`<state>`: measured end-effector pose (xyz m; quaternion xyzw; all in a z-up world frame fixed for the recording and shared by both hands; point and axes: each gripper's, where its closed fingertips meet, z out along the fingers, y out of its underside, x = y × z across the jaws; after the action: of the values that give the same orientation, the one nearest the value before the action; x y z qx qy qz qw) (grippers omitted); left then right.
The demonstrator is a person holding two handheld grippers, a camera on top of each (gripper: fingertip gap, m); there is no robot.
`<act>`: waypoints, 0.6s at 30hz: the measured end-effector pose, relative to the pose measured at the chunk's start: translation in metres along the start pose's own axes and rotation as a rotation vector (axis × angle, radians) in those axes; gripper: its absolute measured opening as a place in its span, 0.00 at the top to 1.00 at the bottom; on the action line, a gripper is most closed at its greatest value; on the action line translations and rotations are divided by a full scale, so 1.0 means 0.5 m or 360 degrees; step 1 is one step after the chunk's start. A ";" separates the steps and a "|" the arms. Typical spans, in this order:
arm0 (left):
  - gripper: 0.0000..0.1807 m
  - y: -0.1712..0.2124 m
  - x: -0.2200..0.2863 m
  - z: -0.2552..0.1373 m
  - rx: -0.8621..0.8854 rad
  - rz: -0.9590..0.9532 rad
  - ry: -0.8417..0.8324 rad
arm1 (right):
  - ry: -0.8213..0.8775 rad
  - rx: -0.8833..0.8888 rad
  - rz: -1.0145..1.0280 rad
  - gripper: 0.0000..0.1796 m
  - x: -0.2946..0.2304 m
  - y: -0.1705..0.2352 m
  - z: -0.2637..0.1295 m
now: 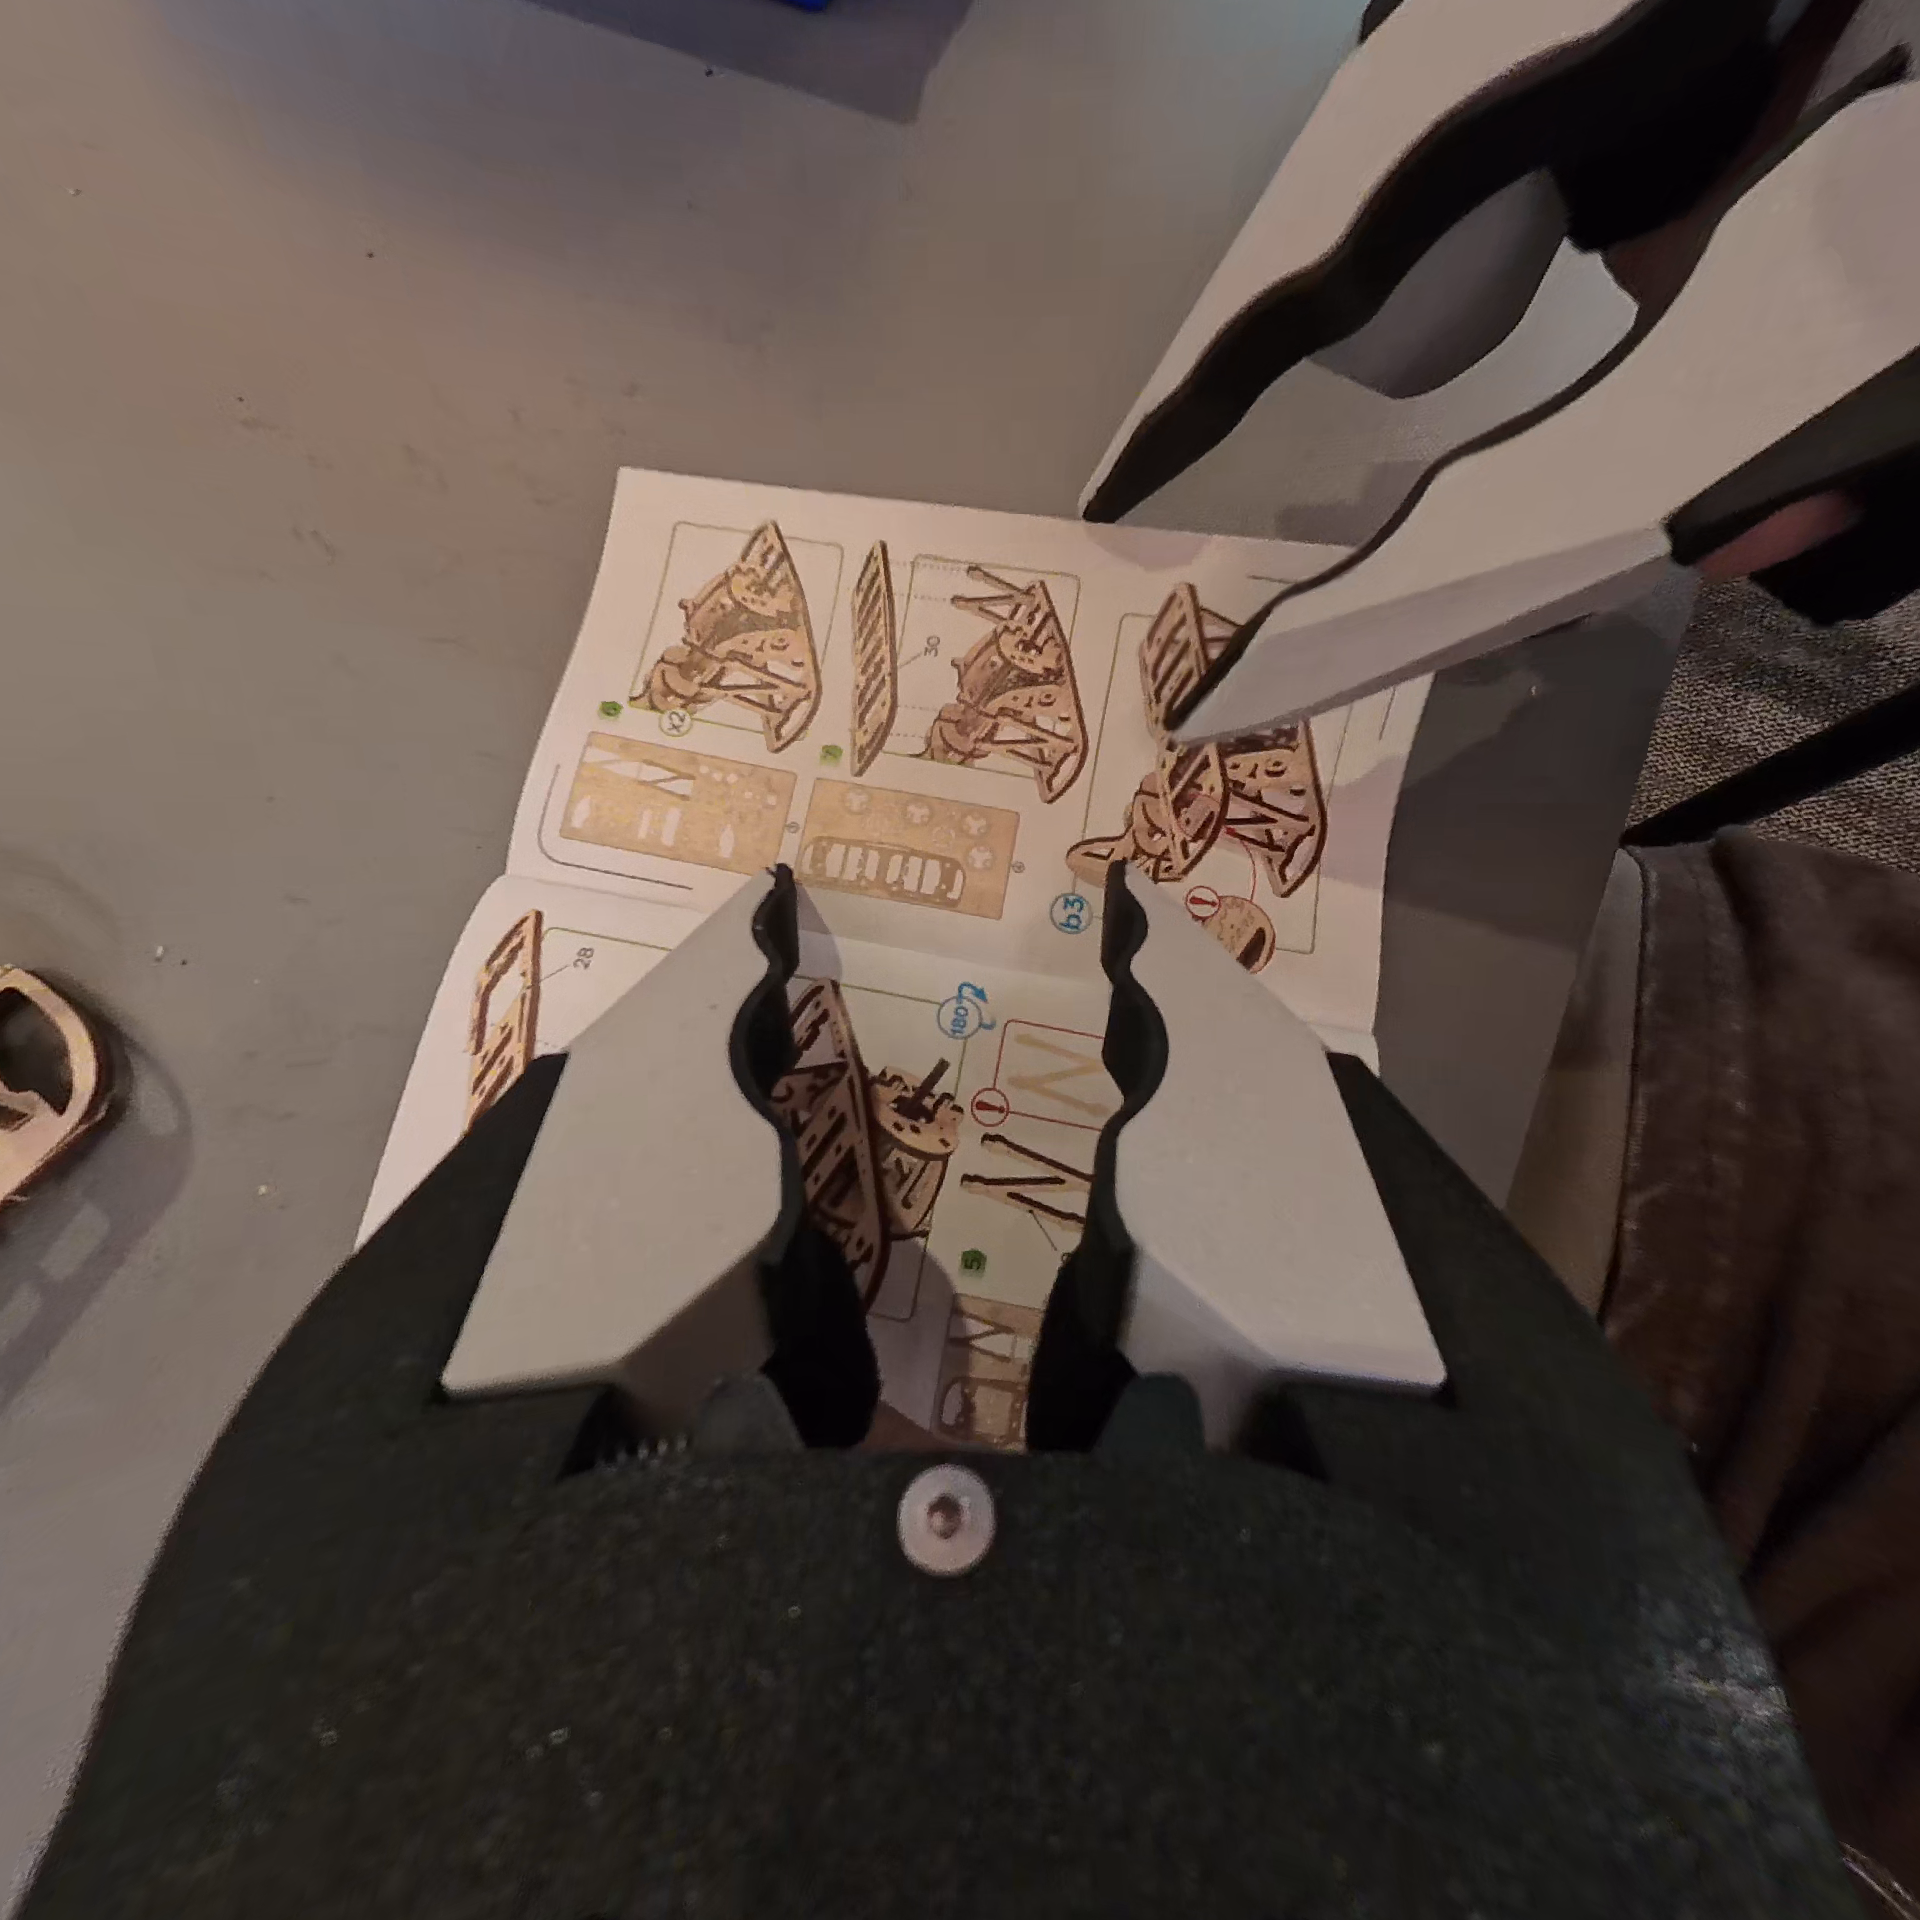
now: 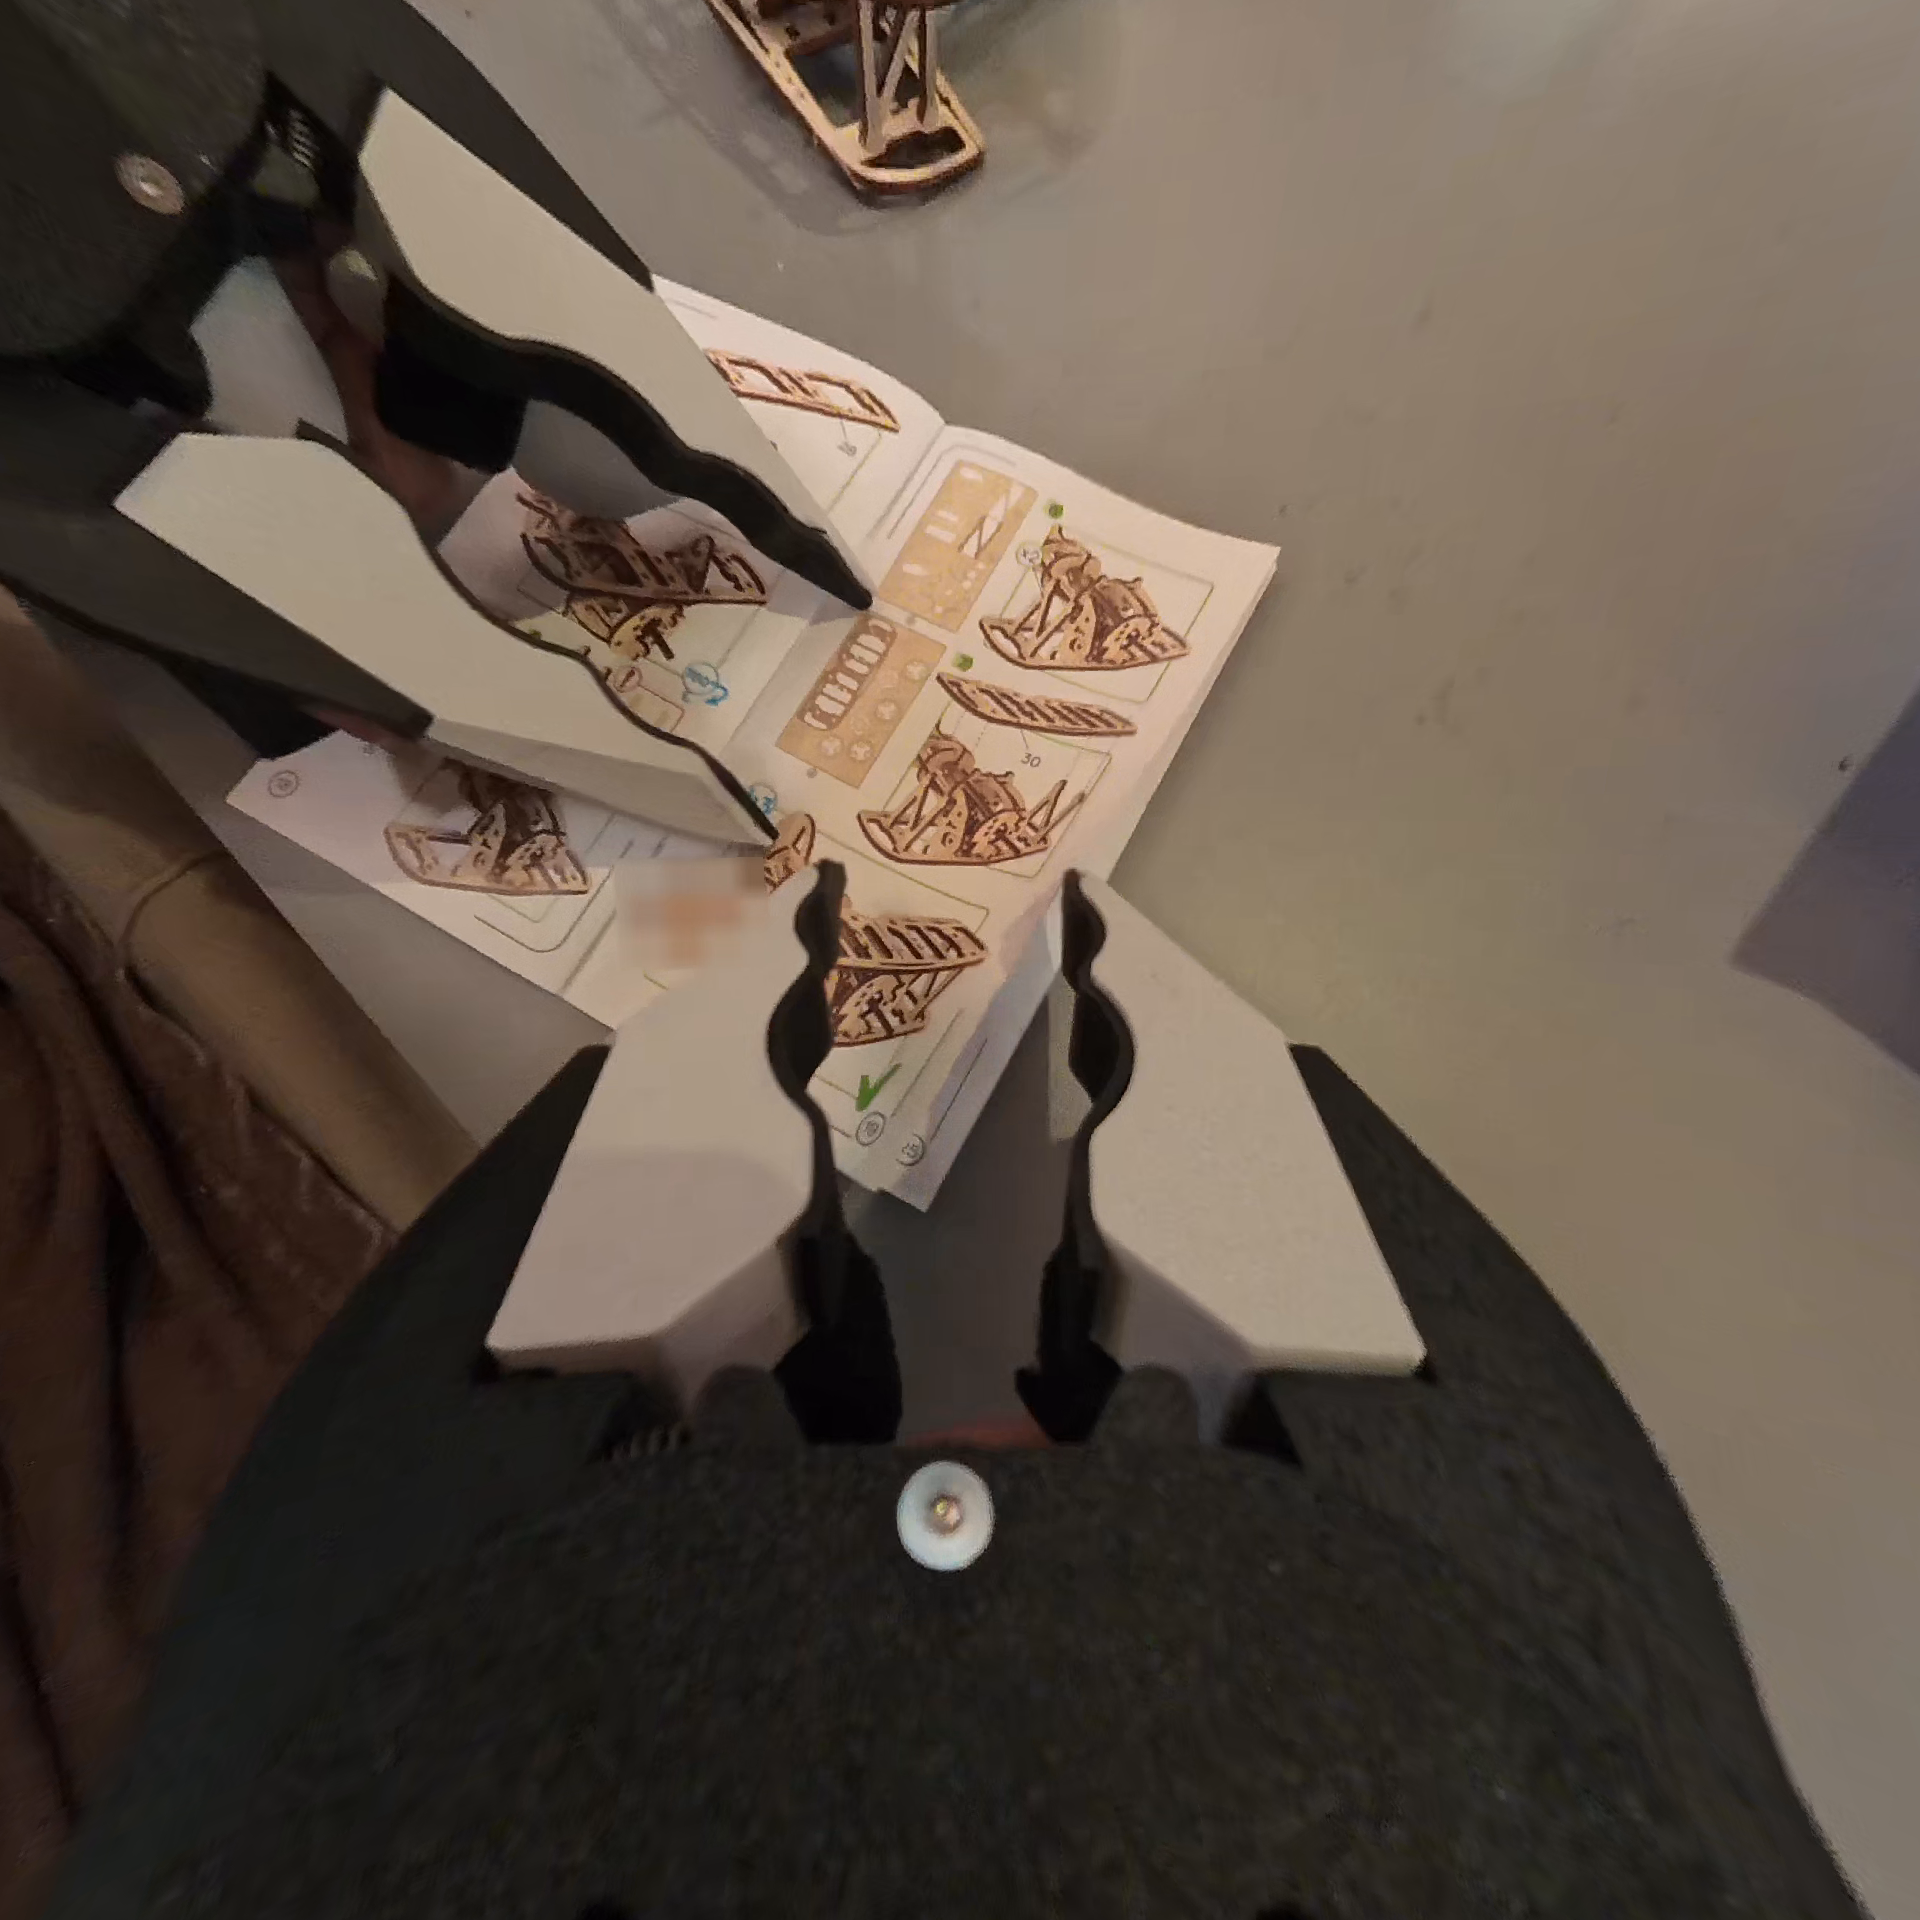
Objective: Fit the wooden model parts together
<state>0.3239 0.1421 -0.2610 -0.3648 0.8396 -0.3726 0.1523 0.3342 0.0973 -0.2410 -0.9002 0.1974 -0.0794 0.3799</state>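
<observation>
An open instruction booklet [image 1: 935,644] with drawings of the wooden model lies on the grey table [image 1: 312,416]. My left gripper [image 1: 948,883] is open and empty, hovering over the booklet's near page. My right gripper [image 1: 1132,615] comes in from the upper right, open and empty, with one fingertip low over the booklet's right side. In the right wrist view my right gripper [image 2: 948,878] is open over the booklet [image 2: 1132,727], and the left gripper [image 2: 816,717] is beside it. A partly built wooden model [image 2: 873,104] stands beyond the booklet. A wooden part [image 1: 42,1081] shows at the left edge.
The table edge runs close to the booklet, with a person's brown clothing [image 1: 1766,1143] beyond it, also seen in the right wrist view [image 2: 156,1143]. A bluish sheet [image 1: 790,42] lies at the far side of the table and shows at the right [image 2: 1849,883].
</observation>
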 end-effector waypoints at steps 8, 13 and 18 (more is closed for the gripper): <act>0.73 -0.003 -0.007 -0.002 0.0019 -0.0082 0.0024 | -0.0168 0.0133 0.0103 0.92 -0.026 -0.022 -0.005; 0.74 -0.003 -0.010 -0.003 0.0022 -0.0103 0.0019 | -0.0122 0.0149 0.0152 1.00 -0.023 -0.038 0.000; 0.80 -0.034 -0.014 -0.021 0.0144 -0.0476 0.0237 | -0.0071 0.0163 -0.0047 1.00 -0.038 -0.055 -0.005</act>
<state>0.3316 0.1449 -0.2414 -0.4499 0.7672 -0.4545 0.0488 0.3241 0.1211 -0.2192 -0.8839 0.1714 -0.0750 0.4287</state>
